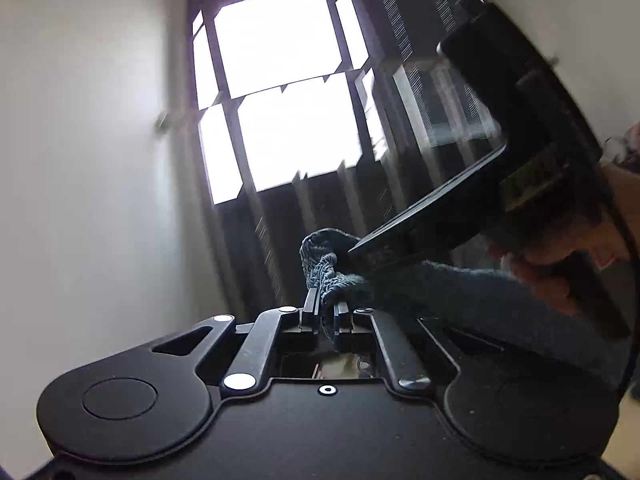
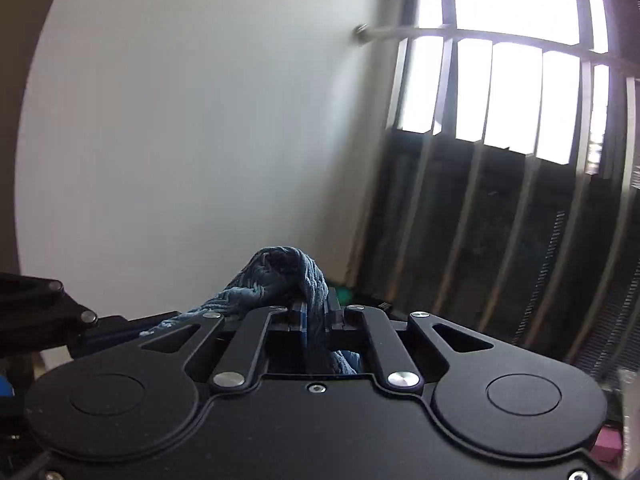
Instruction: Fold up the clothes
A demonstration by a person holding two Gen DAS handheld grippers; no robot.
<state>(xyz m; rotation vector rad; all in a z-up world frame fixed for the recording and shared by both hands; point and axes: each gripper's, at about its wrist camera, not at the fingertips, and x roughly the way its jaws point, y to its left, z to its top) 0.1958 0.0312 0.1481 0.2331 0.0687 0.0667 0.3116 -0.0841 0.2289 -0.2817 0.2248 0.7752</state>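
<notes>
A dark blue knitted garment is pinched between the shut fingers of my left gripper, raised high and pointing toward a window. The cloth runs off to the right, under the other gripper's body and the hand that holds it. In the right wrist view my right gripper is shut on a bunched edge of the same blue knit, which trails left toward the left gripper's body. Both grippers are close together in the air. The rest of the garment is hidden.
A bright barred window with dark curtains is ahead. A white wall is on the left. A wall-mounted rod crosses the window. A pink object sits low right.
</notes>
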